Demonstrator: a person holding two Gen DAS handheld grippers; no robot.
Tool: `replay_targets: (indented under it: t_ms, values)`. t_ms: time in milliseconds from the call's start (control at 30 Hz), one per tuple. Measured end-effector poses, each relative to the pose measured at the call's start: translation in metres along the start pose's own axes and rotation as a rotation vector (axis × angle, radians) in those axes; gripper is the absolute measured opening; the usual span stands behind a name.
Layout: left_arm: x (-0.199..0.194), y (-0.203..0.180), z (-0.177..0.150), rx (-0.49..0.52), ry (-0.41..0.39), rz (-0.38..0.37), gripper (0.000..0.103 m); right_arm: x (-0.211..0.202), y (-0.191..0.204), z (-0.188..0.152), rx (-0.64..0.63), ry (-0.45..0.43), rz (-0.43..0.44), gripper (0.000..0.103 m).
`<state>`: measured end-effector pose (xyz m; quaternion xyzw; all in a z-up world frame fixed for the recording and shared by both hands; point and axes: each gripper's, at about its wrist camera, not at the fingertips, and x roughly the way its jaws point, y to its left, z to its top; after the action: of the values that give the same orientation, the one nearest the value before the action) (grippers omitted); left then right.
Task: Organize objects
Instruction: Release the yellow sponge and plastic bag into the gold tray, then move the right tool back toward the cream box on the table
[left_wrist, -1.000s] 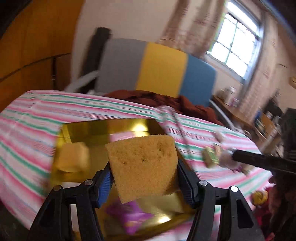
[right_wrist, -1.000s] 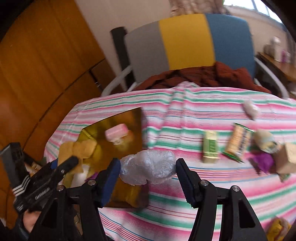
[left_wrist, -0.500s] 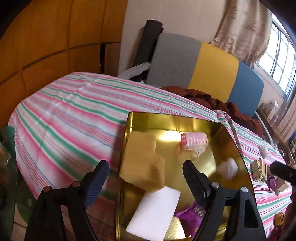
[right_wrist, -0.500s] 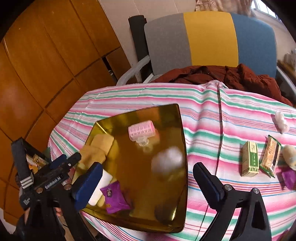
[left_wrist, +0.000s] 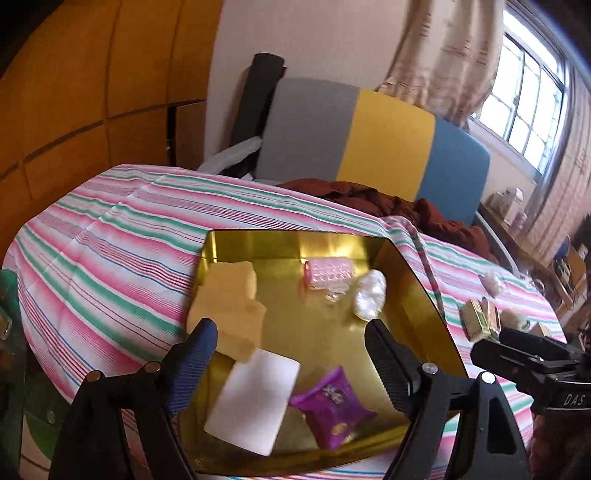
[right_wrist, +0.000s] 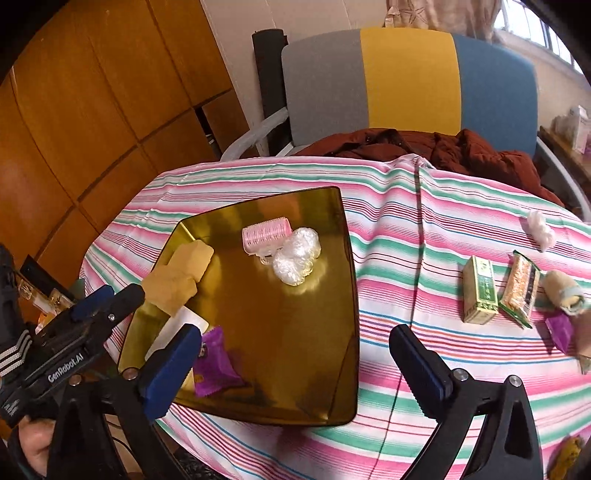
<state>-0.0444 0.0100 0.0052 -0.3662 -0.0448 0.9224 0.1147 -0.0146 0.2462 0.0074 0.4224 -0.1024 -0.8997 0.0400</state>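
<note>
While both tongs, left (left_wrist: 291, 363) and right (right_wrist: 295, 363), gape wide and empty, the crumpled clear plastic wad (right_wrist: 296, 255) lies beyond them in the gold metal tray (right_wrist: 295, 376), touching a pink hair roller (right_wrist: 265, 232).

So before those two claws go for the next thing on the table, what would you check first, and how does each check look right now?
1. Left claw empty: ok, its jaws stand wide with nothing between them.
2. Right claw empty: ok, open over the near edge of the gold tray.
3. Dropped items settled: ok, the yellow sponge and the clear plastic wad lie inside the tray.
4. Free space in the tray: ok, its right half is bare.
5. Things left to collect: not ok, the green box and the snack bar lie out on the striped cloth.
6. Which one is next: cannot tell.
</note>
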Motion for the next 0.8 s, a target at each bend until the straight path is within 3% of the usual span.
replay_targets:
  t_ms: [533, 800]
  values:
    - [-0.006, -0.026, -0.019, 0.051, 0.032, 0.031, 0.084, -0.020, -0.004, -0.015, -0.052, -0.093, -0.183, 0.103]
    - [-0.005, -0.036, -0.023, 0.086, 0.044, 0.027, 0.084, -0.027, -0.020, -0.024, -0.031, -0.099, -0.214, 0.103]
